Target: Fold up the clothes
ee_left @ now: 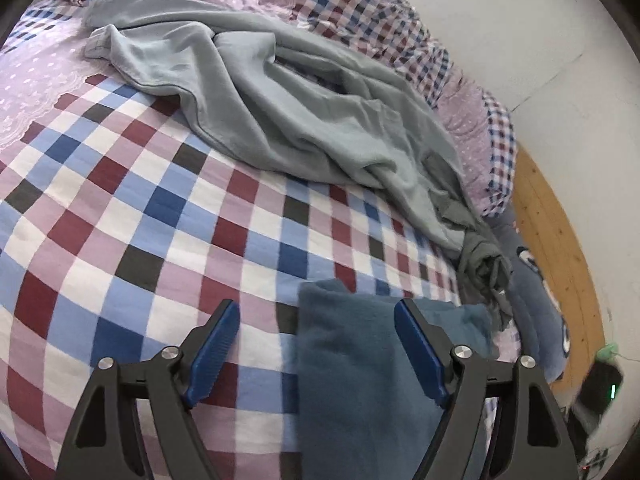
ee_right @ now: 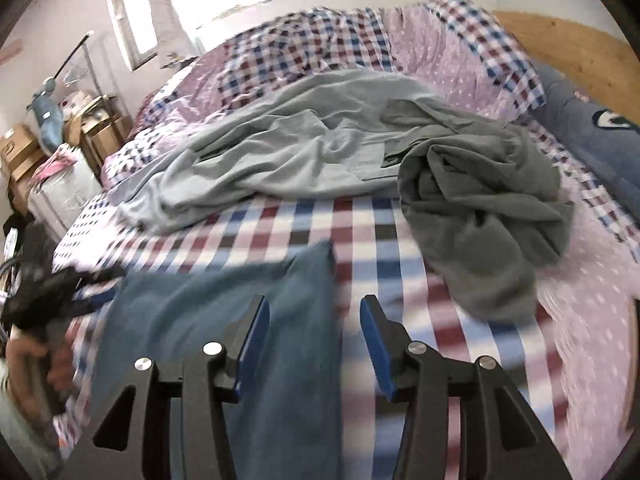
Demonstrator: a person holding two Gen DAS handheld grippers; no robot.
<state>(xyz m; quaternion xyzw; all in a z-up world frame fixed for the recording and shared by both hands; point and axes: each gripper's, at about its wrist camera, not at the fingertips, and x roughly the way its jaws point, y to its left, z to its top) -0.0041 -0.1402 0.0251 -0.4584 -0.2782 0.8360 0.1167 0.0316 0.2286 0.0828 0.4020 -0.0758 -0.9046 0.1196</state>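
Left gripper [ee_left: 316, 354]: jaws stood wide apart, blue pads [ee_left: 212, 356] bare, nothing pressed between them. A blue fleece garment [ee_left: 360, 360] is seen lying flat on the bed beneath and between the jaws, its far edge just past the fingertips; contact with the right-hand pad cannot be told.

Right gripper [ee_right: 314, 342]: jaws parted to a middling width, nothing gripped. The same blue fleece garment [ee_right: 224, 320] is laid under the left-hand finger and runs off toward the lower left; bare bedding is seen under the gap. The view is blurred.

Checked bed cover [ee_left: 140, 220]: squares of blue, maroon, white and lilac, spread under both grippers.

Pale grey-blue garment [ee_left: 260, 108]: crumpled and unfolded, lying across the middle of the bed, well beyond the fingertips.

Dark grey garment [ee_right: 480, 208]: bunched in a heap, touching the pale garment's right end, to the right of the fleece and apart from it.

Dark blue cushion [ee_right: 592, 128]: at the far right edge of the bed, against a wooden headboard [ee_right: 560, 40].

A person's hand [ee_right: 44, 364], holding the left gripper, is seen at the lower left of the right wrist view.
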